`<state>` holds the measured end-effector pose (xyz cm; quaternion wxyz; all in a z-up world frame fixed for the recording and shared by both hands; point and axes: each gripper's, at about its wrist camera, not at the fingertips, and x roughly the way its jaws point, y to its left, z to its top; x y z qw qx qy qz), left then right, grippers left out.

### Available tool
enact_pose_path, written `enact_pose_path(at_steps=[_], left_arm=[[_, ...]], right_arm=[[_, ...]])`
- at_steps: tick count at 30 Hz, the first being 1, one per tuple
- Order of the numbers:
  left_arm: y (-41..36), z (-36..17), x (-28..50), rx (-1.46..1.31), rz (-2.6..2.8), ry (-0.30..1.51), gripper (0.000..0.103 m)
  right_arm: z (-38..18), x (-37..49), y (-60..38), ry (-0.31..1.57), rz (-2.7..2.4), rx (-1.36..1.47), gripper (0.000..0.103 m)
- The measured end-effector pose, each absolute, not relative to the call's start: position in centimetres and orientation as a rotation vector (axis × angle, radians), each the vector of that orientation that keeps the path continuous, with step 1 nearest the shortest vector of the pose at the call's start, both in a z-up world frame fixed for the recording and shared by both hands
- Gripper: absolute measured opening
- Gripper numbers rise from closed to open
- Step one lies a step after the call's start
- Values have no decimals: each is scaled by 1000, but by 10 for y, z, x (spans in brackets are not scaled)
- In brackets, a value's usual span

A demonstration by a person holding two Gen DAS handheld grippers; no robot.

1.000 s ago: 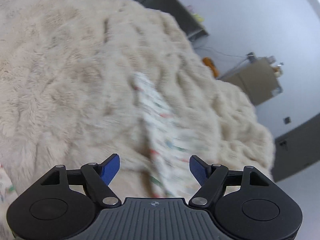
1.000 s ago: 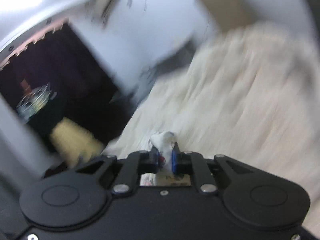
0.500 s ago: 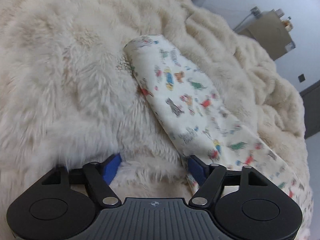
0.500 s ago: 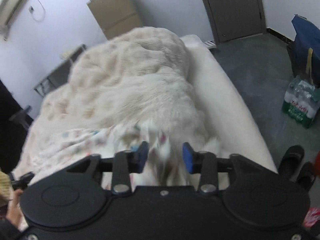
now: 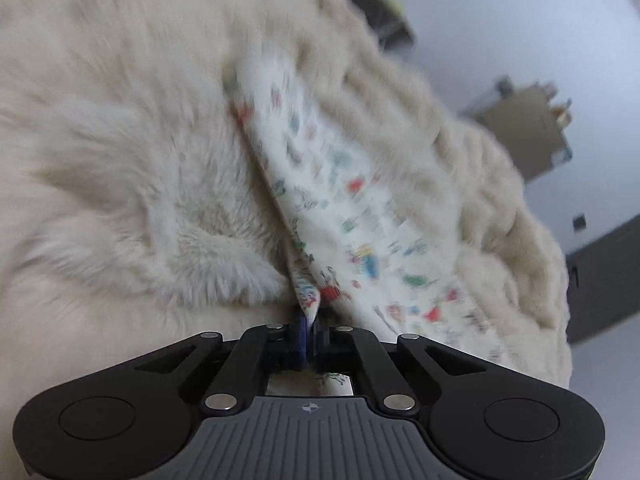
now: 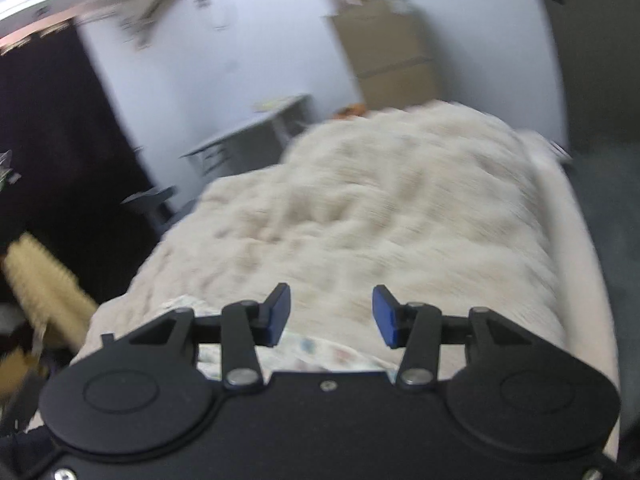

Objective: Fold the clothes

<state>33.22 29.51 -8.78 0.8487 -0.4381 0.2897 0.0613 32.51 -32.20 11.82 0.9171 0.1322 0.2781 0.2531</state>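
Observation:
A white garment with small coloured prints (image 5: 340, 200) lies on a fluffy cream blanket (image 5: 132, 168) on the bed. My left gripper (image 5: 308, 320) is shut on the near edge of this garment, which runs away from the fingers up and to the right. My right gripper (image 6: 330, 312) is open and empty above the blanket (image 6: 380, 208). A strip of the printed garment (image 6: 320, 350) shows just under and behind its fingers. Both views are blurred by motion.
A cardboard box stack (image 6: 392, 56) and a grey desk (image 6: 248, 136) stand against the far wall. The bed's right edge (image 6: 576, 248) drops to a dark floor. A straw-coloured brush (image 6: 44, 284) is at the left. Another box (image 5: 528, 128) shows beyond the blanket.
My left gripper has closed on the garment's edge; it was open before. My right gripper let go of the cloth, opened wider and lifted away from it.

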Motion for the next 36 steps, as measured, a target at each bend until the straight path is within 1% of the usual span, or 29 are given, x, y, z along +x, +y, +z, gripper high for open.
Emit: enact_pose_path(at_steps=[1,3,6,7,8,9,10,11,12,13,15,16,17,18,19,20,21,22,24,25,26,27,28,29,30,31,32,33,36], left_arm=[[291,-76,320,-907,133,588,0],[279,-31,275,-830,129,490,0],[272,-2,243,-762,164,473,1],[273,1,234,-762,170,496,6],[275,2,226,-773,180,519,9],[285,-4,219,-830,209,545,15],[297,-13,213,-896,240,567,25],[318,-31,207,-999,277,574,31],[338,-49,203,-1094,306,588,41],[350,-69,209,-1156,300,629,43],[374,-107,221,-1274,285,707,43],[380,-119,226,-1312,261,712,45],[389,-136,237,-1365,214,702,49],[396,-145,248,-1380,184,688,56],[398,-147,253,-1381,185,688,56],[398,-146,260,-1379,209,694,53],[398,-144,267,-1378,233,699,32],[397,-139,274,-1361,258,702,1],[393,-89,285,-1197,306,676,0],[389,-62,285,-1101,323,629,1],[387,-22,284,-955,347,532,3],[388,-2,284,-891,341,490,19],[391,16,285,-841,324,458,42],[398,26,285,-847,264,464,53],[403,33,286,-851,214,477,59],[404,29,287,-850,211,535,59],[404,17,287,-845,237,644,59],[402,1,281,-855,262,702,58],[393,-59,255,-1015,197,823,58]], right_arm=[[129,325,-309,556,571,252,45],[137,319,-293,554,622,217,45],[152,307,-262,561,725,139,45],[155,303,-252,570,764,115,46],[154,298,-246,592,776,109,46],[152,293,-242,617,783,105,46],[150,289,-237,641,790,101,46],[146,283,-234,662,802,93,47],[142,277,-231,683,814,83,47],[136,270,-227,705,812,65,47],[125,259,-227,705,785,74,47],[120,251,-229,696,776,106,47],[114,243,-232,684,768,142,47],[109,235,-234,673,760,179,47],[103,228,-236,665,750,212,47],[94,220,-239,655,727,251,47],[80,202,-242,647,683,312,47],[73,187,-242,634,649,355,47],[65,162,-240,620,621,422,47],[60,148,-240,602,611,453,47],[58,142,-239,591,607,463,47],[60,130,-239,573,611,470,47],[62,117,-239,553,617,477,47],[63,113,-237,546,621,470,47],[66,108,-236,540,615,441,47],[69,104,-236,533,608,408,47],[69,102,-236,532,605,399,47],[70,97,-239,525,598,391,47],[69,91,-253,518,586,415,48]])
